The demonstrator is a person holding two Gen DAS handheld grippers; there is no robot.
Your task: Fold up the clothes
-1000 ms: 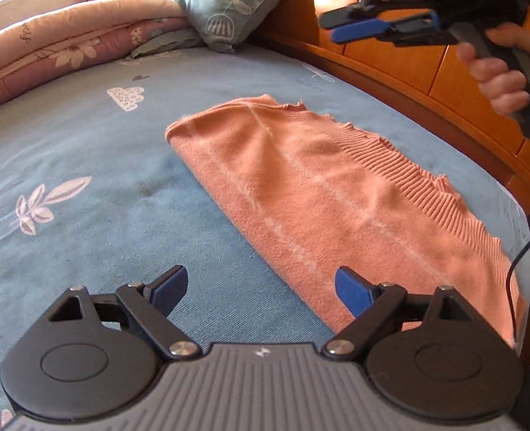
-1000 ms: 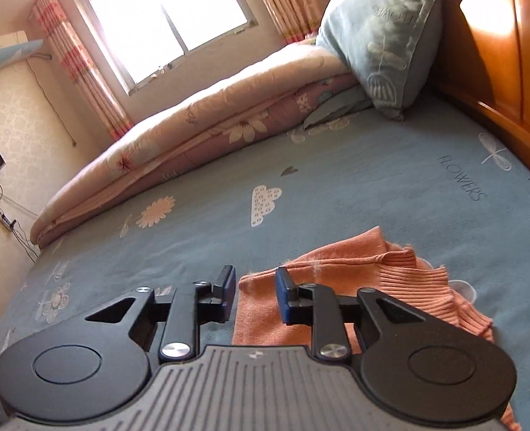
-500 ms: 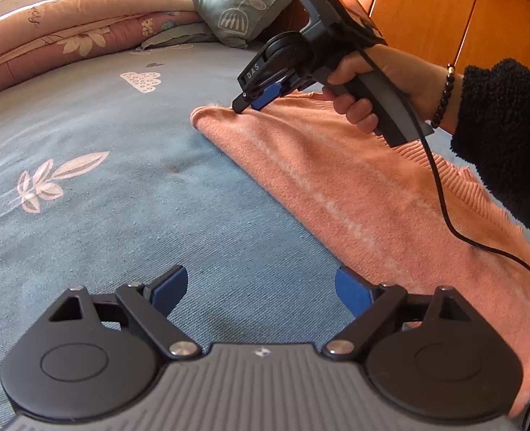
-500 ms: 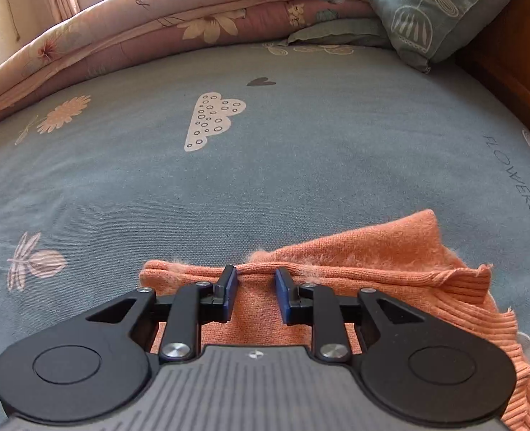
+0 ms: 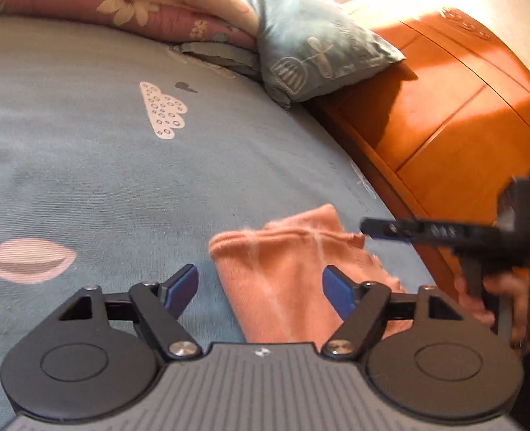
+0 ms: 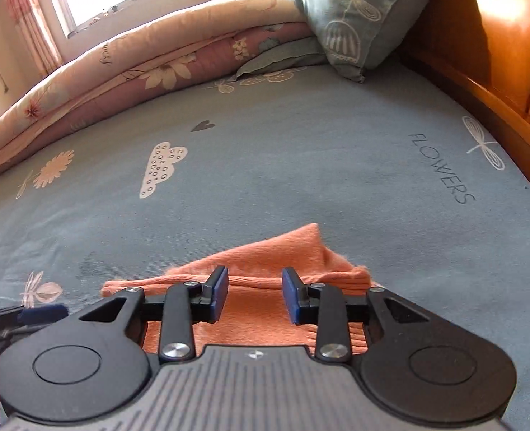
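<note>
Since the earlier frame both claws sit at the far end of the folded orange sweater on the bed. The left claw has been narrowing, the right claw widening; both are released, straddling fabric unpinched, presumably positioned to take that edge for the next fold.

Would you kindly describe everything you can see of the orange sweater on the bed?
The orange sweater is a soft, fuzzy knit in salmon orange, with a ribbed band along one edge and faint pale crease lines. It lies folded into a narrow strip on the blue patterned bedsheet, near the wooden headboard, one corner raised in a small peak. Both hand-held grippers sit low over its end, the left hand-held gripper and the right hand-held gripper with jaws apart, neither pinching the cloth.
</note>
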